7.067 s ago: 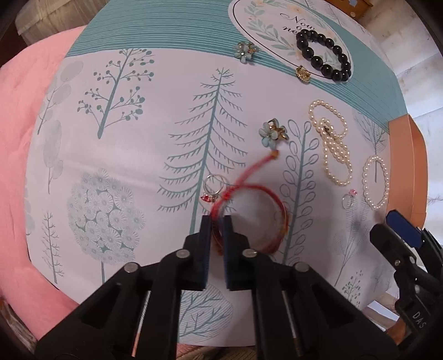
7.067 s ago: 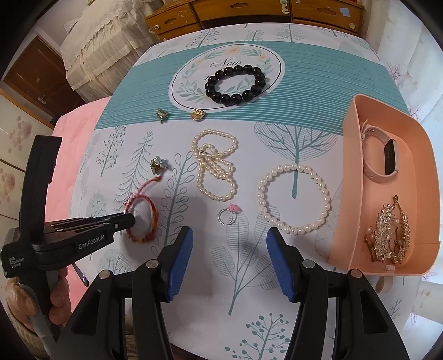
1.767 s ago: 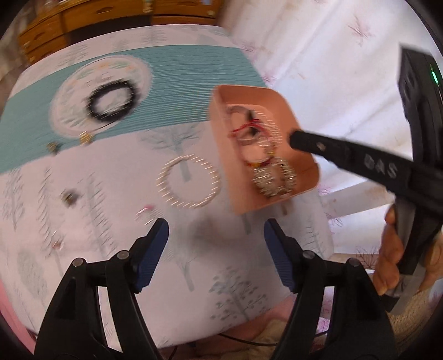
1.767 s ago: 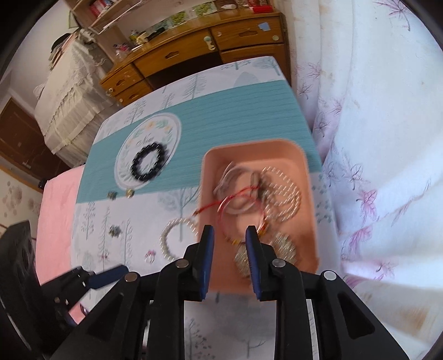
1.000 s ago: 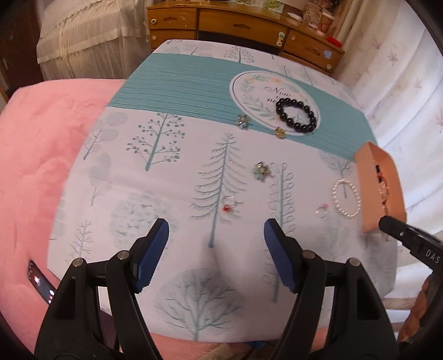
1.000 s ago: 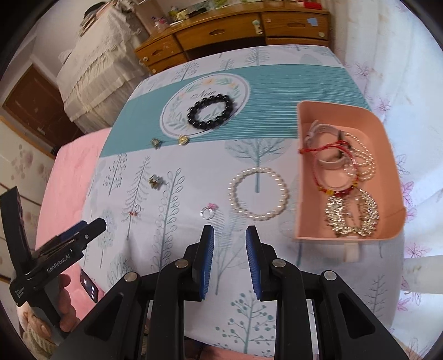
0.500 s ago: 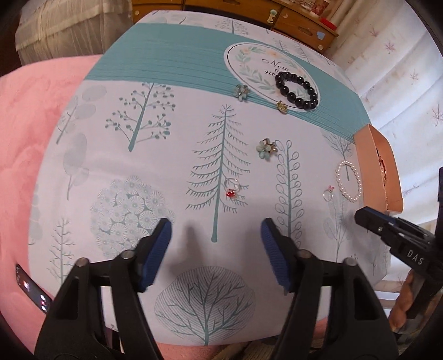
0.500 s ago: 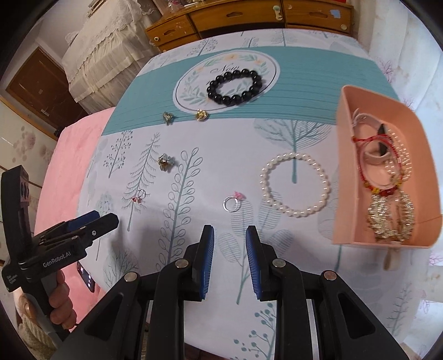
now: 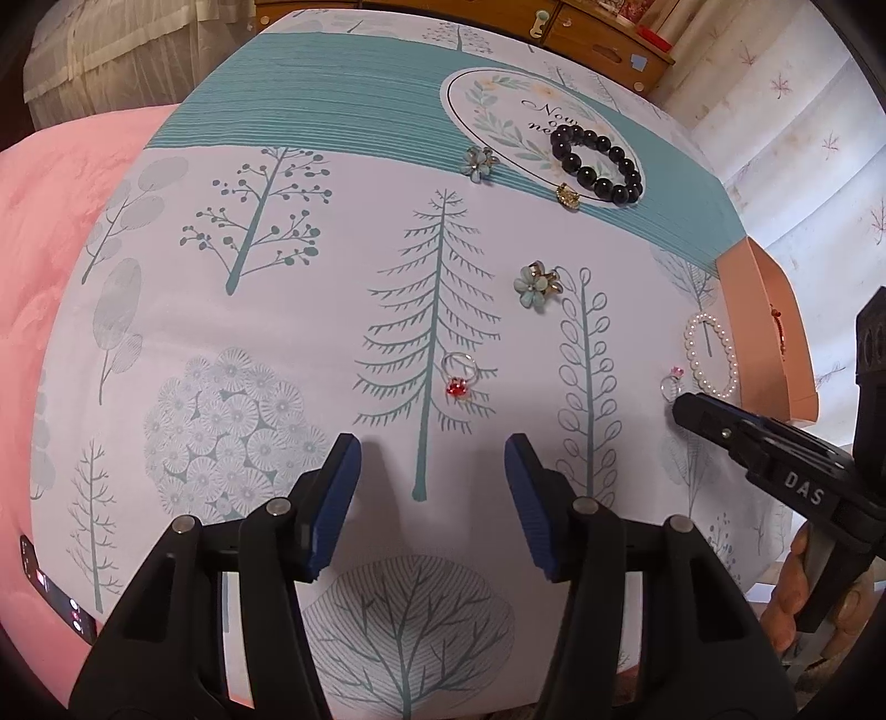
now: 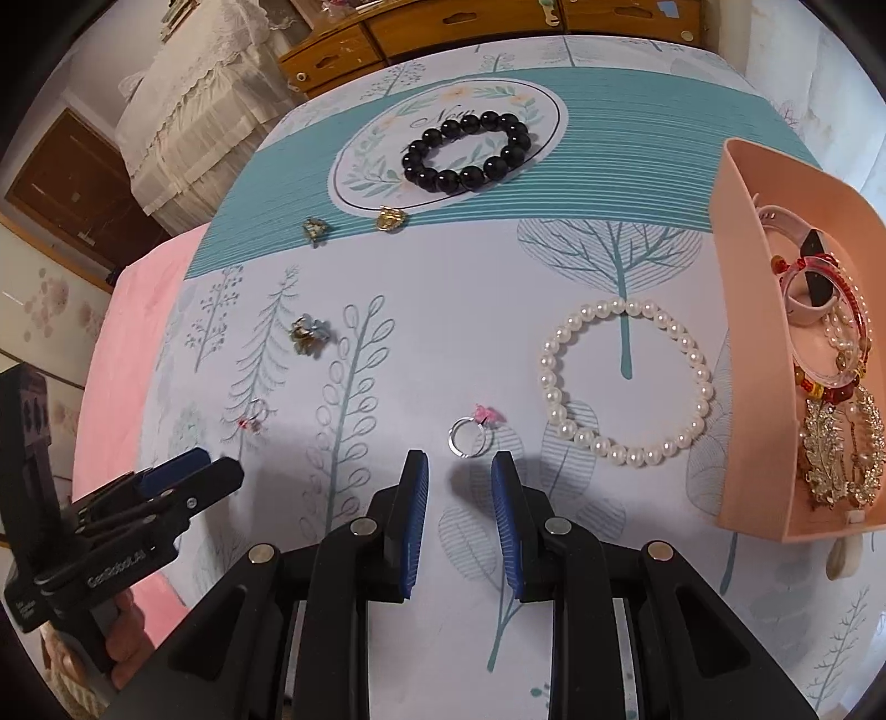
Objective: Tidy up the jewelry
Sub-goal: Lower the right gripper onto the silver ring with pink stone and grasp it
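On the tree-print cloth, a silver ring with a red stone [image 9: 458, 376] lies just beyond my left gripper [image 9: 432, 448]. Its jaws are closing with nothing between them. A silver ring with a pink stone [image 10: 470, 435] lies right ahead of my right gripper [image 10: 459, 465], whose jaws stand narrowly apart and empty. A white pearl bracelet [image 10: 554, 382] lies to the right of that ring. The pink tray [image 10: 742, 332] at the right edge holds a red bangle, pearls, a gold piece and a pale band. A black bead bracelet [image 10: 443, 177] rests on the far oval print.
Two pale blue flower brooches [image 9: 534, 285] [image 9: 480, 162] and a small gold charm [image 9: 567, 195] lie mid-cloth. A pink bedspread [image 9: 44, 221] borders the left, with a phone [image 9: 50, 592] near its front. Wooden drawers [image 10: 443, 27] stand behind.
Both grippers have come down closer to the cloth, and the rings look larger. The left jaws have narrowed. The right jaws keep the same small gap.
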